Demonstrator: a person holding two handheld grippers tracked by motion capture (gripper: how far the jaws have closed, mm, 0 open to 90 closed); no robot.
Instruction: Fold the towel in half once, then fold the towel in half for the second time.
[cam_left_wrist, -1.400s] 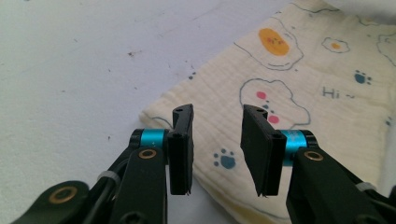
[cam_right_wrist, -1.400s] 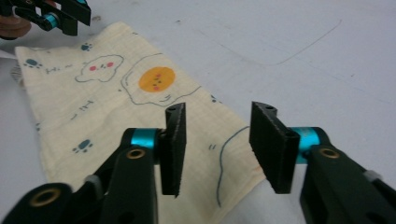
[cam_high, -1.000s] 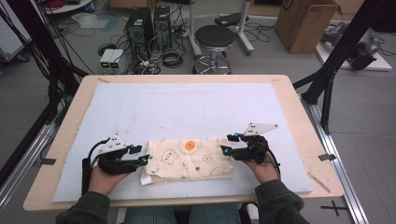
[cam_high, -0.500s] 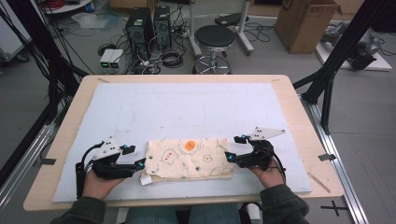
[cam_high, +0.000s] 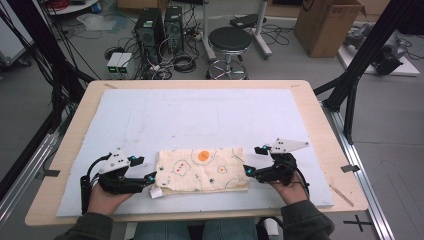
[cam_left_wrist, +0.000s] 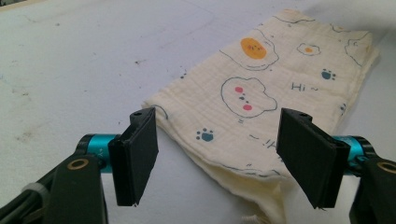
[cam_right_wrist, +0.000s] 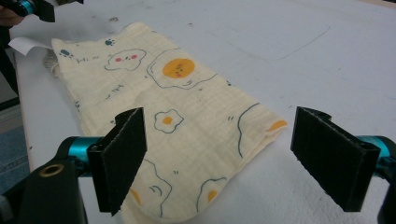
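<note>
**Folded cloth released at both ends: risks to the fold**

I had the folded cream muslin cloth printed with fried eggs and small bears (cam_high: 202, 169) lying flat on the pale blue-grey foam mat (cam_high: 200, 115), near the table's front edge, between my two tools. The left gripper (cam_high: 148, 178) sat just beside the cloth's left end and the right gripper (cam_high: 248, 171) just beside its right end. Both pairs of jaws had just been opening and stood spread wide; in the left gripper view (cam_left_wrist: 210, 158) and the right gripper view (cam_right_wrist: 219, 158) the black pads (cam_left_wrist: 137, 158) pressed on nothing, although cloth lay in the gap between them.

The main hazard I judged was snagging. A corner of the cloth reached between each pair of pads, so a low or sideways withdrawal could have dragged the top layer and spoiled the fold. The near-left corner looked loose, with its layers parted and a small white care label (cam_high: 156, 193) sticking out, though at that angle I could not tell how far the layers had separated. The cloth also lay close to the mat's front edge, so a pull towards me might have drawn it over.
</note>
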